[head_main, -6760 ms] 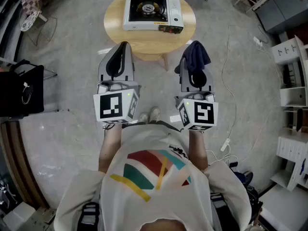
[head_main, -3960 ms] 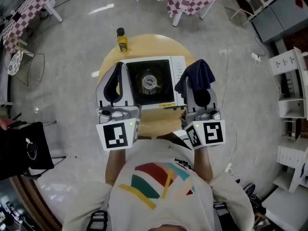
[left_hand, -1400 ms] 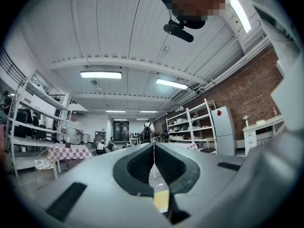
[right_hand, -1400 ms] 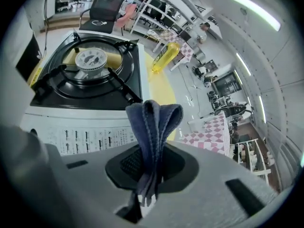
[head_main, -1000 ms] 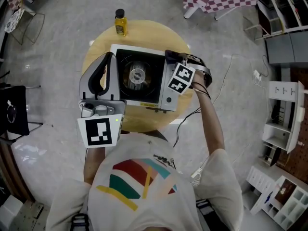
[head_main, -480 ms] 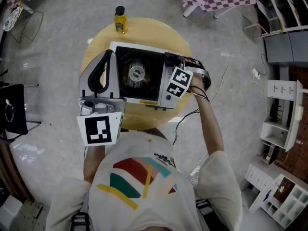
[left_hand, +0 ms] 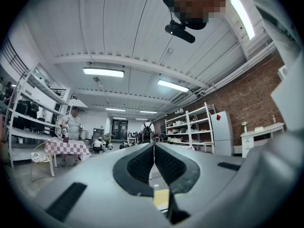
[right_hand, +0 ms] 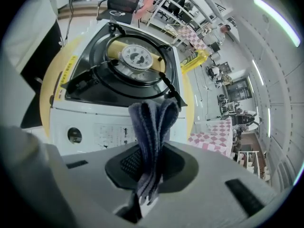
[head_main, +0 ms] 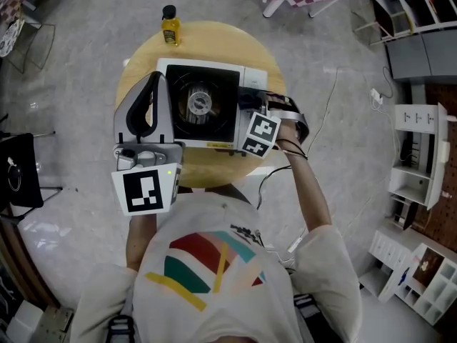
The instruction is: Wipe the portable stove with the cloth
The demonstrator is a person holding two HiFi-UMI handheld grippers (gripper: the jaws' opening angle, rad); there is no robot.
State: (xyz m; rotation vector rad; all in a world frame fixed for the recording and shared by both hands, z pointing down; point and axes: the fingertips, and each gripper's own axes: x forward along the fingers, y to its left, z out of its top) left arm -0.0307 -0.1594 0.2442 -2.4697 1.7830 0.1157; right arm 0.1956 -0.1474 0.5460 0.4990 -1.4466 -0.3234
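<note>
head view: portable stove [head_main: 214, 123] sits on a round wooden table [head_main: 235, 43]. small yellow bottle [head_main: 169, 26] stands upright on the table's far edge, apart from the stove's far left corner. left gripper [head_main: 155, 78] is held above the stove's left edge, jaws pointing away from the person; height over the stove not readable here. right gripper [head_main: 248, 106] is at the stove's right side, over the white control panel, angled in toward the burner [head_main: 198, 103]. cloth not made out from this angle.

left gripper view: the camera looks out over the room, to ceiling lights, shelving and a brick wall. the two black pads meet along one line, with nothing between them. claw closed and empty.

right gripper view: dark blue cloth [right_hand: 152, 127] is pinched between the jaws and stands up out of them in a folded loop. claw clamped on the cloth. the loop's top lies in front of the stove's near rim, beside the black pan support. contact with the stove cannot be confirmed. round knob [right_hand: 73, 135] shows on the white panel left of the cloth.
</note>
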